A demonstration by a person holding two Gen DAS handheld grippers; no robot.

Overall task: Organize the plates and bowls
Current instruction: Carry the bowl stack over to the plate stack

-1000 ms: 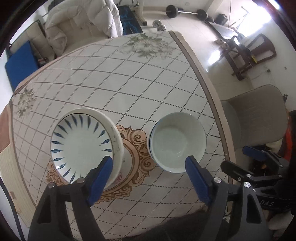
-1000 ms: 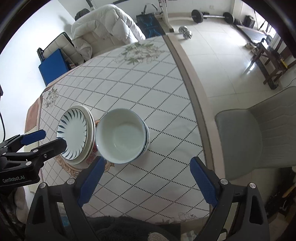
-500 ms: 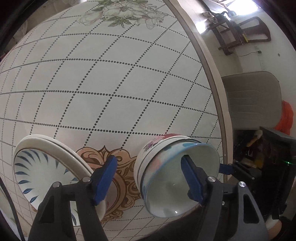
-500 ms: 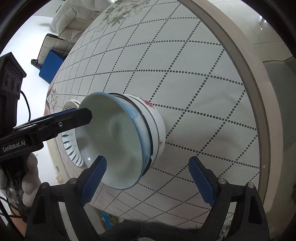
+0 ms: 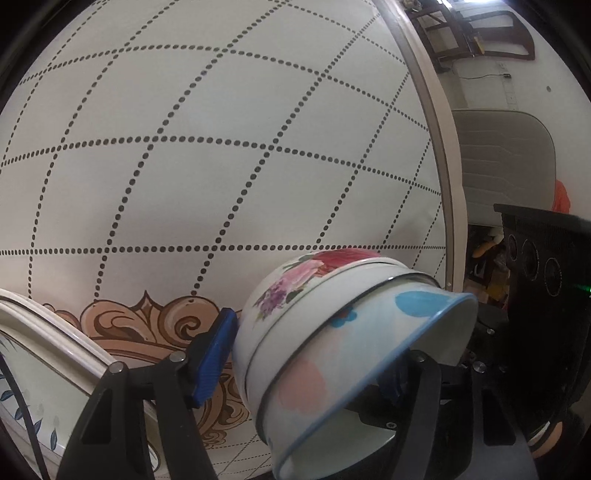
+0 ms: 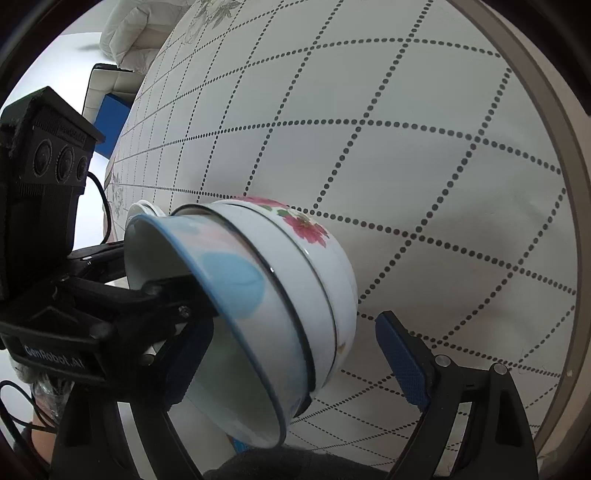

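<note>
A stack of nested bowls (image 5: 332,332) (image 6: 295,280) stands on the dotted tablecloth; the top bowl has a blue rim and the lowest bears red flowers. My left gripper (image 5: 310,365) straddles the stack's left wall. Its blue left pad (image 5: 214,354) sits just outside the wall, and its other finger is inside the top bowl. These jaws are closing. My right gripper (image 6: 295,363) straddles the right wall, one finger over the bowl's mouth and the right pad (image 6: 402,362) a small gap from the outside. It is closing too. Blue-leaf plates (image 5: 37,350) lie left of the bowls.
The table's rounded edge (image 5: 432,122) runs close on the right, with a grey chair (image 5: 506,166) beyond it. The left gripper's body (image 6: 44,177) crowds the bowls' left side. A white coat (image 6: 129,33) lies on a seat past the far edge.
Both grippers have sunk from above the table down onto the bowl stack and tipped further downward. Each now has a finger inside the top bowl. Both pairs of jaws have narrowed a little.
</note>
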